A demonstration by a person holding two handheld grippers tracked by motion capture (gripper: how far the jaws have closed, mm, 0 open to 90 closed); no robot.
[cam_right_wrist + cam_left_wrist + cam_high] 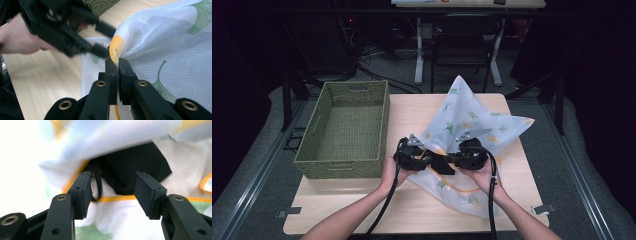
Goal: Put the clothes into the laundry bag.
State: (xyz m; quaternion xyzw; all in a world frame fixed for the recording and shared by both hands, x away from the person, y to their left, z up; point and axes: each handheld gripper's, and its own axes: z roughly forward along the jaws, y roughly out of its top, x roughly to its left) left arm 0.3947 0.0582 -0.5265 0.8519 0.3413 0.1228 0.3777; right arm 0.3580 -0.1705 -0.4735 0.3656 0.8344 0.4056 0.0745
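The right gripper (117, 63) is clamped on the mesh bag (477, 125)'s orange edge; the left gripper (112, 192) gapes, empty. Nothing lies in the green basket (343, 165) at left — likely early going.

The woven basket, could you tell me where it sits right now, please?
In the high view, the green woven basket sits on the table's left side, beside the mesh bag, just ahead of the left gripper.

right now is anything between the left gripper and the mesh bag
Nothing visible. The left gripper stands open right at the mesh bag, its jaws either side of the bag's dark opening, with a black cord by one jaw. The right gripper is already shut on the bag's orange-trimmed edge.
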